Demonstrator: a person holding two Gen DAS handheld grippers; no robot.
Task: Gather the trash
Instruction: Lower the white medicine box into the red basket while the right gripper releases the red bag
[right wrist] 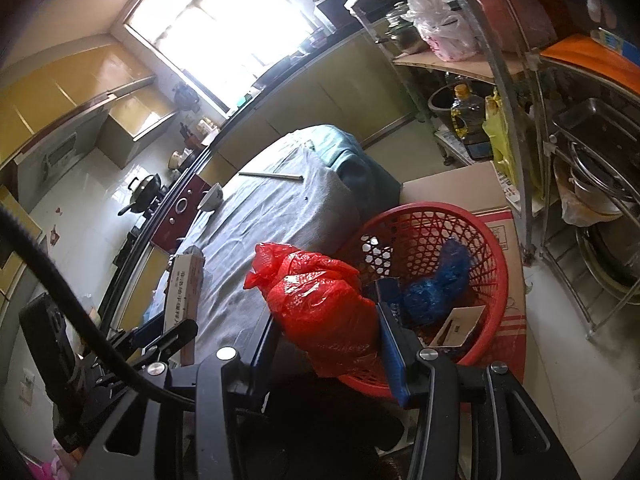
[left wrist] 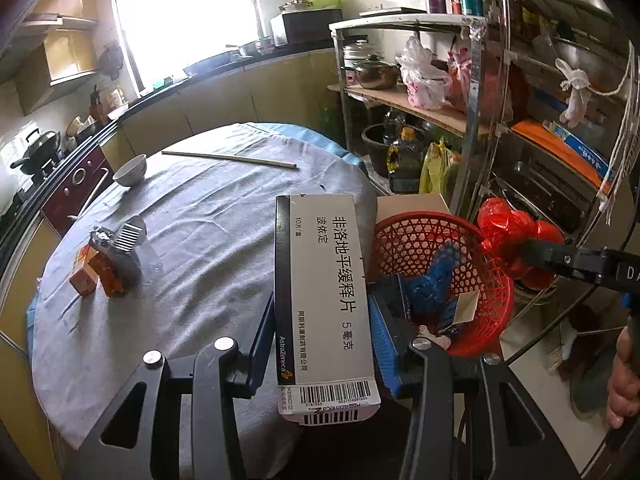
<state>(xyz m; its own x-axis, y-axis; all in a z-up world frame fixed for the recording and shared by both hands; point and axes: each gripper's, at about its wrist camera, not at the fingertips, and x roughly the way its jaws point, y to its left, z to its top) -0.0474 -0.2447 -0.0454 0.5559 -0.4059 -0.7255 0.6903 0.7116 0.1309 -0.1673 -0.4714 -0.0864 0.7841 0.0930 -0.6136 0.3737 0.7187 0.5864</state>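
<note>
My left gripper (left wrist: 324, 312) is shut on a grey-and-white medicine box (left wrist: 322, 280), held lengthwise over the table's right edge beside the red mesh basket (left wrist: 492, 304). My right gripper (right wrist: 326, 312) is shut on a crumpled red plastic bag (right wrist: 320, 304), just left of the red basket (right wrist: 492, 248); the same red bag (left wrist: 516, 236) shows above the basket's far rim in the left wrist view. In the basket lie a blue plastic bag (right wrist: 436, 288), a small white carton (right wrist: 458, 326) and a dark box. On the table remain orange cartons (left wrist: 94, 274) and a foil wrapper (left wrist: 126, 248).
The round table has a grey cloth (left wrist: 200, 220); a white bowl (left wrist: 131, 170) and chopsticks (left wrist: 230, 159) lie at its far side. The basket sits on a cardboard box (right wrist: 460, 188). A metal rack (left wrist: 476, 92) with pots, bags and bottles stands at the right.
</note>
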